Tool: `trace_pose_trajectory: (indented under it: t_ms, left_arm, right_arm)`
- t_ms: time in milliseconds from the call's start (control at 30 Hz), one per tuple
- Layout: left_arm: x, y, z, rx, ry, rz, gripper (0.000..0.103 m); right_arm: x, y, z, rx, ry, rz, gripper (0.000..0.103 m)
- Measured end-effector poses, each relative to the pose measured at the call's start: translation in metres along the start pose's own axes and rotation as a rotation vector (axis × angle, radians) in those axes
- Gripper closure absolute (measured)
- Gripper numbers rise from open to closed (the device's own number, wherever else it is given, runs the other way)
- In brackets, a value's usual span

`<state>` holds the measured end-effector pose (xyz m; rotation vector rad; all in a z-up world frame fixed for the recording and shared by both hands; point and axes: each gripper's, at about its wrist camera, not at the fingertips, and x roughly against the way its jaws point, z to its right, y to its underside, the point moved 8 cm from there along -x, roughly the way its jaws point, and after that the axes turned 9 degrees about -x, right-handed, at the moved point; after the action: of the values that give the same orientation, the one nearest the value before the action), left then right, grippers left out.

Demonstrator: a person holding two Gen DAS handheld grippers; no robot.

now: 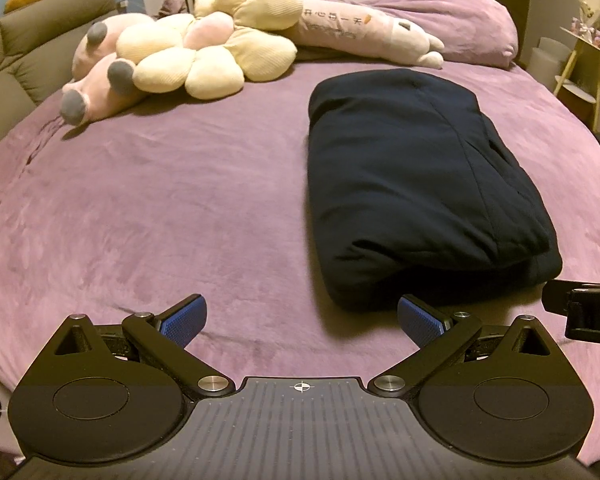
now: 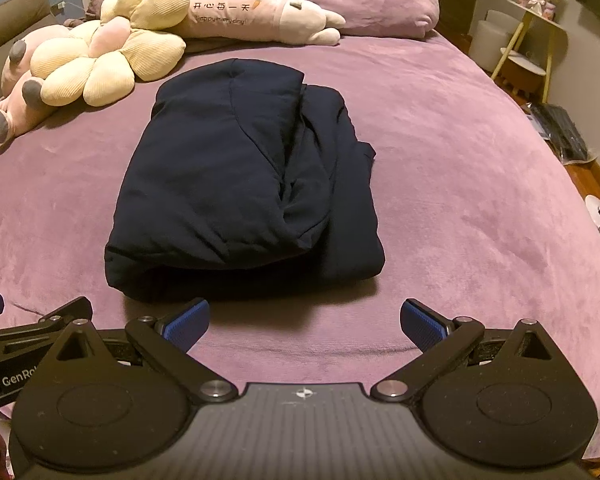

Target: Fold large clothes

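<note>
A dark navy padded garment [image 1: 416,184] lies folded into a thick bundle on the purple bed [image 1: 160,208]. In the right wrist view the garment [image 2: 236,196] is straight ahead on the bed [image 2: 480,184]. My left gripper [image 1: 302,320] is open and empty, hovering at the bed's near edge, left of the bundle's near end. My right gripper [image 2: 304,322] is open and empty, just in front of the bundle's near edge. The right gripper's body [image 1: 592,316] shows at the right edge of the left view; the left gripper's body [image 2: 28,328] shows at the left edge of the right view.
A cream flower cushion [image 1: 204,48], a pink plush toy [image 1: 96,80] and a long pink plush pillow [image 1: 364,28] lie at the head of the bed. A purple duvet [image 1: 468,20] is bunched behind. A small shelf [image 2: 532,32] stands to the right of the bed.
</note>
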<state>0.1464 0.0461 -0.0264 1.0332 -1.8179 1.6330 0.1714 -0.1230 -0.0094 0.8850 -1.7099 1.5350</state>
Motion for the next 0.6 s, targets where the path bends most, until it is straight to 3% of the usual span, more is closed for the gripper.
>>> trace_pose_trajectory:
  t_ms: [600]
  left_arm:
    - [0.0012, -0.0008, 0.0026, -0.01, 0.0, 0.002, 0.0]
  right_arm:
    - [0.0006, -0.0002, -0.0006, -0.003, 0.002, -0.002, 0.001]
